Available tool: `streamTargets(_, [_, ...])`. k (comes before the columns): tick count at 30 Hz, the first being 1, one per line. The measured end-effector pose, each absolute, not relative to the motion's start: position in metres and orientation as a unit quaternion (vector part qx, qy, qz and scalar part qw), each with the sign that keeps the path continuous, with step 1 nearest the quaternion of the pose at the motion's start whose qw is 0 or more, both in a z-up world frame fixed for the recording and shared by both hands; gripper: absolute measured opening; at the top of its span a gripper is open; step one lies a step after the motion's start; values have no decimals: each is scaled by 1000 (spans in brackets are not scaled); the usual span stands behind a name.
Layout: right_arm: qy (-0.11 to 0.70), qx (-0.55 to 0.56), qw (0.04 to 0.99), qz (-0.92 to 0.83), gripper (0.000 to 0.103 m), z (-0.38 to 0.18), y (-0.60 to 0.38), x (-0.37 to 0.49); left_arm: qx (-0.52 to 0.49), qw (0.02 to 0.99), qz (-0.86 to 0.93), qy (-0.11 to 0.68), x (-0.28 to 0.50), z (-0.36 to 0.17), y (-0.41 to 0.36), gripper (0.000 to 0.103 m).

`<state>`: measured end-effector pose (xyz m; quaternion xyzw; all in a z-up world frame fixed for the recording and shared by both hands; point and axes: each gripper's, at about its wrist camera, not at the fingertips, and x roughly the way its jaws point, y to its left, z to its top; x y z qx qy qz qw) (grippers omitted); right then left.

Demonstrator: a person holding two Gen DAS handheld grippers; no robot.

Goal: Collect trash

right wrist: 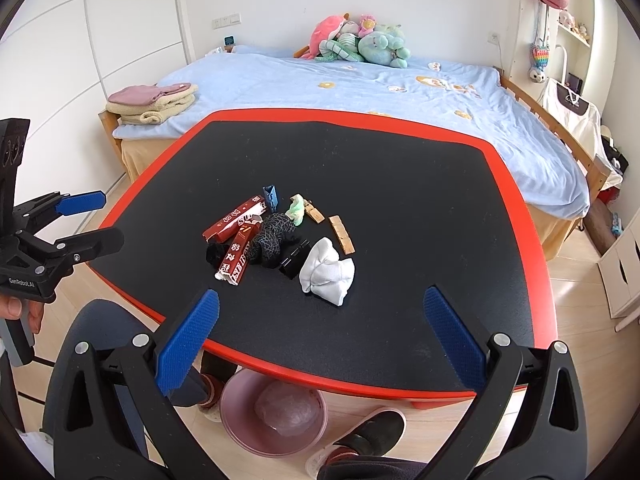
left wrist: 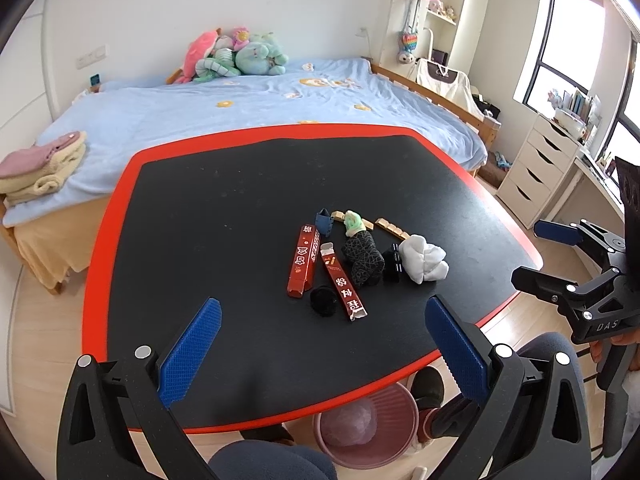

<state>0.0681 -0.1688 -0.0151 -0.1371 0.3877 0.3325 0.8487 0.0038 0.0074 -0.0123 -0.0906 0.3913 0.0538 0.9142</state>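
Bedroom light falls on a black counter [left wrist: 224, 208] with a red rim, a blue bed [left wrist: 224, 108] beyond it. Left to right across the cluster at its middle lie two red cartons [left wrist: 304, 260], a black wad [left wrist: 325, 300] near them, a dark patterned sock [left wrist: 362, 258], a black clip [left wrist: 392, 266] and a white cloth bundle [left wrist: 424, 258], with wooden blocks [left wrist: 392, 229] on the far side. Left tongs [left wrist: 322, 350] and right tongs [right wrist: 320, 338] both hover near the counter's front edge, spread wide, holding nothing. A pink bin [right wrist: 274, 418] waits on the floor below. Collecting seems not yet begun: every piece sits on the counter, though the bin's liner may hide something.
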Motion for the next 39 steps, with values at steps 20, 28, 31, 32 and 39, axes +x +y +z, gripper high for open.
streamTargets(20, [396, -138, 844, 334, 100, -25, -166, 72, -98, 914, 41, 392, 6, -17, 10, 98])
streamTargets(28, [398, -161, 836, 342, 100, -31, -160, 86, -95, 908, 45, 407, 22, -24, 18, 98])
streamTargets(31, [405, -164, 830, 347, 100, -34, -156, 97, -90, 904, 48, 416, 32, -29, 24, 98])
streamTargets(32, [407, -165, 828, 348, 100, -35, -155, 100, -86, 902, 48, 421, 37, -32, 26, 98])
streamTargets(39, [421, -184, 816, 351, 100, -51, -144, 121, -76, 887, 49, 454, 65, -51, 42, 98])
